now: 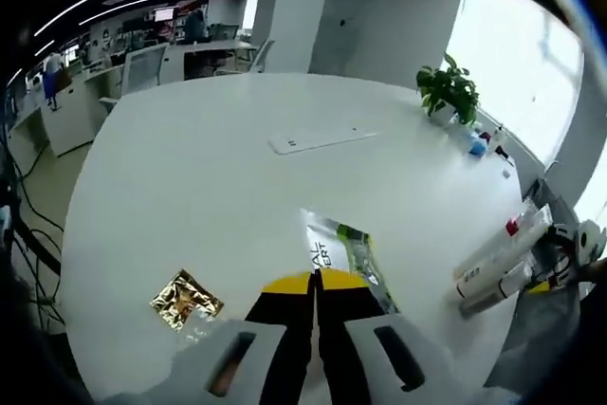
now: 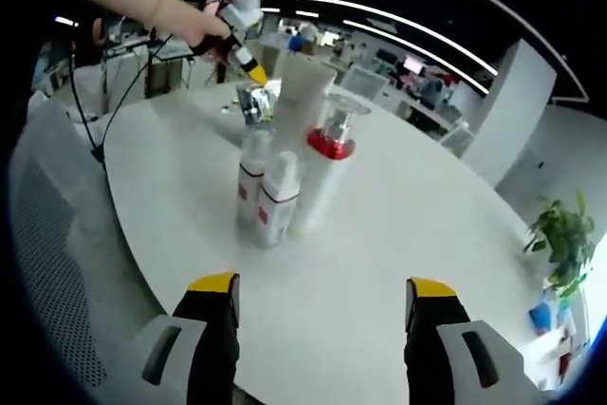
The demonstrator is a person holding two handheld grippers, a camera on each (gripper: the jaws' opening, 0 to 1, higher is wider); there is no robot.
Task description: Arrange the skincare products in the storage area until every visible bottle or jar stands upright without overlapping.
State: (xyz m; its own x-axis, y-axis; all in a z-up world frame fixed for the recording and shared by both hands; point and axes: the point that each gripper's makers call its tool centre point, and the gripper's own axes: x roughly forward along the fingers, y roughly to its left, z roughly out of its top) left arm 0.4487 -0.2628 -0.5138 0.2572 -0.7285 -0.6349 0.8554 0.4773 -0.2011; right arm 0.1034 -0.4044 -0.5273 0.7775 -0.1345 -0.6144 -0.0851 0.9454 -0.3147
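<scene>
Right tongs (image 2: 321,296) agape, bottles (image 2: 282,192) upright — clustered

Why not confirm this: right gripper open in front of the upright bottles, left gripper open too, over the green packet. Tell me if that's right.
One thing is wrong: the left gripper is shut, its yellow tips together over the green packet, as the left gripper view shows. The right gripper is open before the upright bottles.

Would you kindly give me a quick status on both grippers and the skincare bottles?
Left gripper shut over a green-printed sachet. Right gripper open, empty, facing the bottle cluster. Bottles upright, bunched close together. A gold foil packet lies apart on the table.
</scene>
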